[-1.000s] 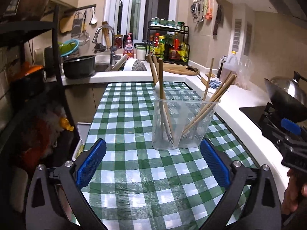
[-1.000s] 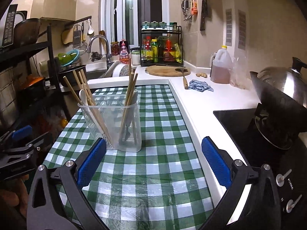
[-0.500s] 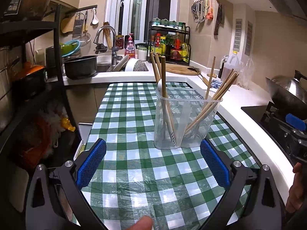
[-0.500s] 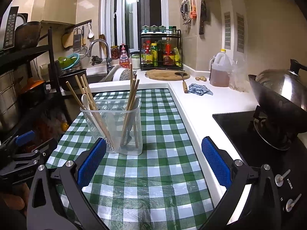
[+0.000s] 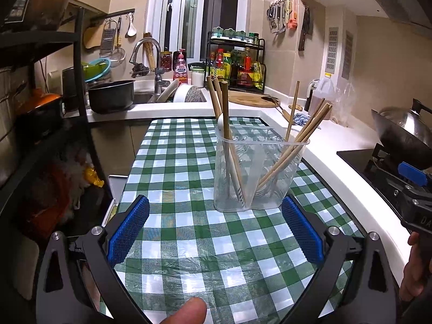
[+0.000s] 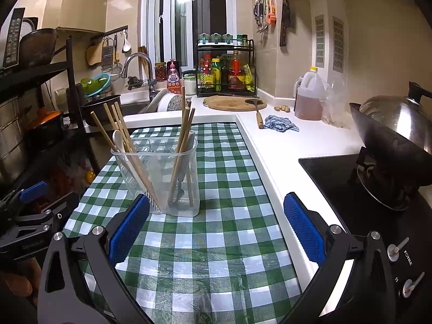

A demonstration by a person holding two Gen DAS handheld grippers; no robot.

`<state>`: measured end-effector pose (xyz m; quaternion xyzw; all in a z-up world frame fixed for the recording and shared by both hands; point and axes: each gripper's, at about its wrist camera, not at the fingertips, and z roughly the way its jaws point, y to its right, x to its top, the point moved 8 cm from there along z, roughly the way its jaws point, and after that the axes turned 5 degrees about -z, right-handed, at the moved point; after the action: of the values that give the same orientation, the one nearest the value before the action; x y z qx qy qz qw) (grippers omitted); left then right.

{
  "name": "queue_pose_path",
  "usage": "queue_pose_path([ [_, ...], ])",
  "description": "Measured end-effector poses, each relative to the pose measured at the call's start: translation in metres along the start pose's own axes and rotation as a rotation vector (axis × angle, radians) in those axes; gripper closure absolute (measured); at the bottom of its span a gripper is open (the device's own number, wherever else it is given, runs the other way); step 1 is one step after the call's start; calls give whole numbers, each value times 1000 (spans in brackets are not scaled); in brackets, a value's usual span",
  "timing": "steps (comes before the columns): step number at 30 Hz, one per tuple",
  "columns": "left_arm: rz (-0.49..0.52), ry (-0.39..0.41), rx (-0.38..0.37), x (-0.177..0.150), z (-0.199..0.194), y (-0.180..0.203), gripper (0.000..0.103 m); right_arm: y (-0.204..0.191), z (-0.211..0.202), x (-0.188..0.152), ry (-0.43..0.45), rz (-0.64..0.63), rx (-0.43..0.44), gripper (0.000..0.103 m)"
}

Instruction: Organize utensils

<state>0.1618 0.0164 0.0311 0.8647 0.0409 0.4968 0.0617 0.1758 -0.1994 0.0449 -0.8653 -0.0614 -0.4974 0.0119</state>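
Your left claw was spread wide and gripped nothing, low over the checkered cloth on the counter. Your right claw was likewise apart and bare. The clear holder stood upright on the cloth just beyond both, with chopsticks and a white spoon leaning inside.
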Motion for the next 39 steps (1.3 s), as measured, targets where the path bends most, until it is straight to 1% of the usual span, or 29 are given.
queue_pose_path([
  [28, 12, 20, -13, 3, -4, 3, 8, -1, 2, -1, -2, -7, 5, 5],
  [33, 25, 34, -18, 3, -6, 5, 8, -2, 3, -1, -2, -8, 6, 5],
  [39, 14, 63, -22, 6, -10, 2, 8, -4, 3, -3, -3, -10, 4, 5],
])
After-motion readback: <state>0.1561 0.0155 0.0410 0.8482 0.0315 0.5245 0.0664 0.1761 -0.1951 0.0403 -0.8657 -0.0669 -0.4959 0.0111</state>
